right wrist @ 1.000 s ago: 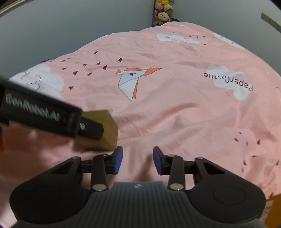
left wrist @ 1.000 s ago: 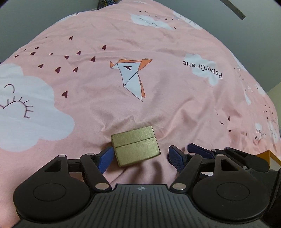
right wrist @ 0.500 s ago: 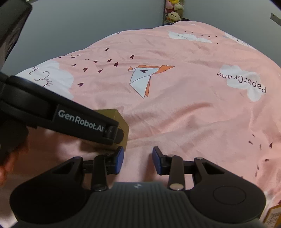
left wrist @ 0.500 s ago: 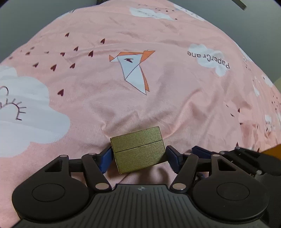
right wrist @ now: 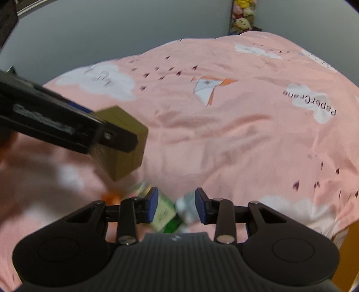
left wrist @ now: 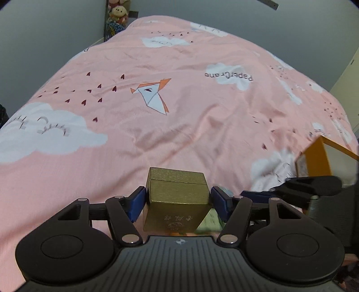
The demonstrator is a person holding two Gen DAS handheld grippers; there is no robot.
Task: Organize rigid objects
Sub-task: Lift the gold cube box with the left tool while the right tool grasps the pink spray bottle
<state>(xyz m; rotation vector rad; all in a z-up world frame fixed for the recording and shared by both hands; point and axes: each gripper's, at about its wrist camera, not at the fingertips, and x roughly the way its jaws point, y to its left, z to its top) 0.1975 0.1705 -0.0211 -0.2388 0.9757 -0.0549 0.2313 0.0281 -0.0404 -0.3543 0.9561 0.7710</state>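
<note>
My left gripper [left wrist: 178, 201] is shut on a gold box [left wrist: 177, 202] and holds it lifted above the pink bedspread [left wrist: 179, 112]. The box shows a printed face on its underside. In the right wrist view the same gold box [right wrist: 125, 143] hangs in the left gripper's fingers at the left. My right gripper [right wrist: 176, 204] is open and empty, above a blurred green box [right wrist: 165, 216] and a pale blue-grey item [right wrist: 187, 209] on the bed.
An orange open box [left wrist: 318, 158] sits at the right edge of the bed. A small orange item [right wrist: 112, 197] lies near the green box. Stuffed toys [left wrist: 116, 15] stand against the far wall.
My left gripper closed on the gold box and lifted it off the bedspread. Both grippers pulled back toward the near side, and small items came into the right wrist view.
</note>
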